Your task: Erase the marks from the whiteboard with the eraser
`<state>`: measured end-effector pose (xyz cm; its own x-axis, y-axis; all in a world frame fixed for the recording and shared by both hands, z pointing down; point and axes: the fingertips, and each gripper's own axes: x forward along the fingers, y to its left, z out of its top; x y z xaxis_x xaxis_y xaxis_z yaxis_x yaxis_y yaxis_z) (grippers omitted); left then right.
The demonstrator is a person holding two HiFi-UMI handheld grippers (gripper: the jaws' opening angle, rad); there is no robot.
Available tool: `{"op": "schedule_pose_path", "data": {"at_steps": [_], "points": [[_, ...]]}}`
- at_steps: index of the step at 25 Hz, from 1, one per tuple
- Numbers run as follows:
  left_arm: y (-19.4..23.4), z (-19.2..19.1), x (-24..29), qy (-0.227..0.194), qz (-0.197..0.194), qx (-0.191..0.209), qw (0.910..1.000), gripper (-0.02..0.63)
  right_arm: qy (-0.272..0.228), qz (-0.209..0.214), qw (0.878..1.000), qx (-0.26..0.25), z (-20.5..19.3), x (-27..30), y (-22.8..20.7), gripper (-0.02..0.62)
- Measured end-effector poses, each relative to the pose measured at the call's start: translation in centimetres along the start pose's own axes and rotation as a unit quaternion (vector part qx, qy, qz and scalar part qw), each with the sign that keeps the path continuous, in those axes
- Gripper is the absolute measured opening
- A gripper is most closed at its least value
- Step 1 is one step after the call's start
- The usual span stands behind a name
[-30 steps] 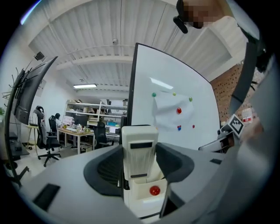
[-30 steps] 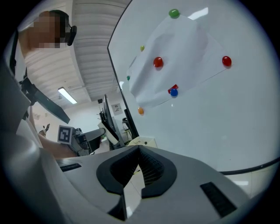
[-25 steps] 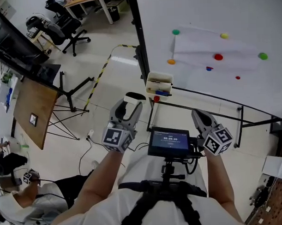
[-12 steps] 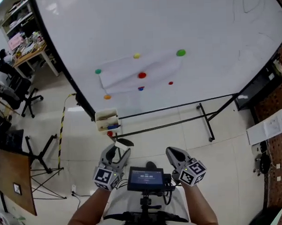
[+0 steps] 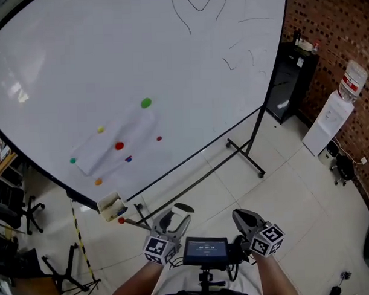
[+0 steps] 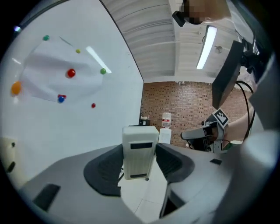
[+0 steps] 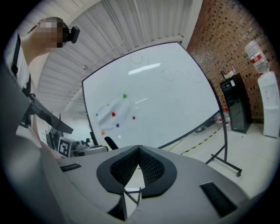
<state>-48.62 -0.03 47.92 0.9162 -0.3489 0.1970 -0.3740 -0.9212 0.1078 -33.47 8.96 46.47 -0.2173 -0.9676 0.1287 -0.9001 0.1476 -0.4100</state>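
Whiteboard [image 5: 79, 69] ahead, eraser [image 6: 139, 148] clamped upright in the left claw [image 6: 140, 162].

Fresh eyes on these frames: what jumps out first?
The big whiteboard fills the head view, with coloured dots low on its left and faint pen marks near its top. The left gripper is shut on a white eraser; the right gripper is shut on nothing.

An office-like workroom: large standing whiteboard [image 5: 109, 62], pale tiled floor [image 5: 295, 188], brick wall [image 5: 343, 23] and water dispenser [image 5: 333, 123] at the far right.
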Motion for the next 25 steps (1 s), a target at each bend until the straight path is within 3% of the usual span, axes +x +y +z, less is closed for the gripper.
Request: {"op": "schedule_pose_path", "data": {"at_steps": [4,13,21,25], "points": [[-4.1,0.5,4.8,0.008,-0.023,-0.005,0.9997,0.262,0.005,-0.014,1.000,0.012,0.1,-3.4,-4.2,0.018],[-11.9,1.4,16.3,0.026,-0.020,-0.059,0.9977,0.262,-0.012,-0.004,1.000,0.010,5.9,-9.4,-16.3,0.018],[-17.5,2.2,24.1,0.032,0.004,-0.070,0.9970,0.264,-0.029,0.029,0.999,-0.003,9.9,-13.3,-24.3,0.018],[-20.0,4.1,27.4,0.018,0.008,-0.040,0.9990,0.264,-0.040,0.047,0.998,-0.029,13.3,-14.1,-26.7,0.018]]}}
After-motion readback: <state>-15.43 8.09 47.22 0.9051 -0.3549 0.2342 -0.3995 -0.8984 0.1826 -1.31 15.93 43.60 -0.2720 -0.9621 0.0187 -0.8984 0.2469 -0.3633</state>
